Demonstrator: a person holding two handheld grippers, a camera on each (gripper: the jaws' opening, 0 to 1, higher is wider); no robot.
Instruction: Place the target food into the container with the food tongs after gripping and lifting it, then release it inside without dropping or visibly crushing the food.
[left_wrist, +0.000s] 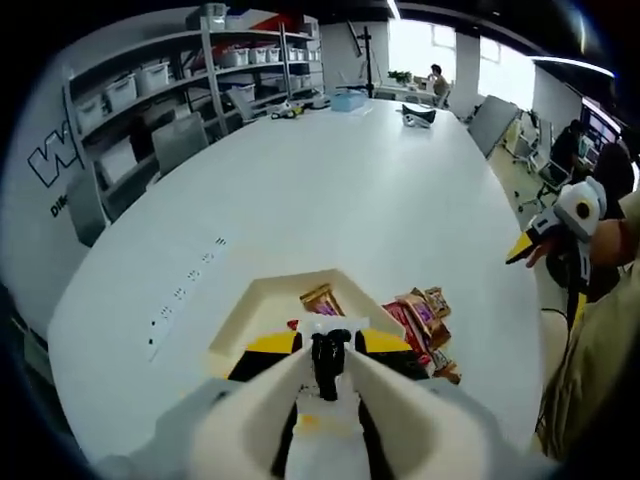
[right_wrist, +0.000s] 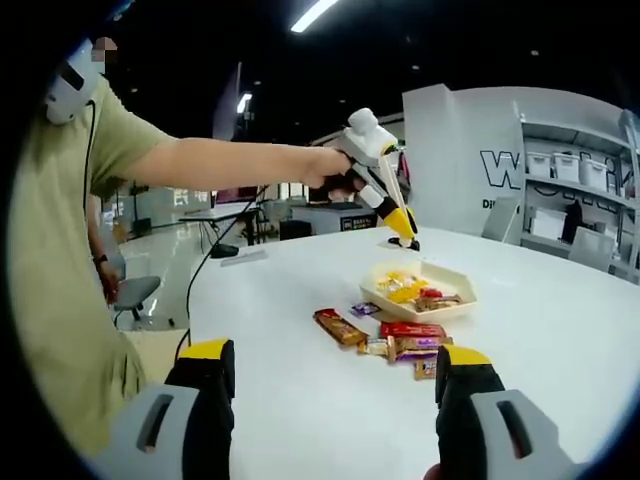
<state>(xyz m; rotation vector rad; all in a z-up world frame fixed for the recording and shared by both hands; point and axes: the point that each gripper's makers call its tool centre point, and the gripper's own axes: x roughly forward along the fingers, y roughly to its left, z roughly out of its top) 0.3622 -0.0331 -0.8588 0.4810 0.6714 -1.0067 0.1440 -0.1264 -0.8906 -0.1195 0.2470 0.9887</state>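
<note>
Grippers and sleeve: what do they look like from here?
The left gripper has a white body, yellow and black fingers and a trailing black cable. The right gripper has grey arms with yellow-capped black fingers. The person wears an olive short sleeve.

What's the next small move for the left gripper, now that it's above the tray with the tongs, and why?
Probably lower the left gripper toward the loose wrapped snacks beside the tray. It is shut on the food tongs, which hang above the tray and appear to hold nothing, while several snacks lie on the table outside it. The right gripper is open and low.
</note>
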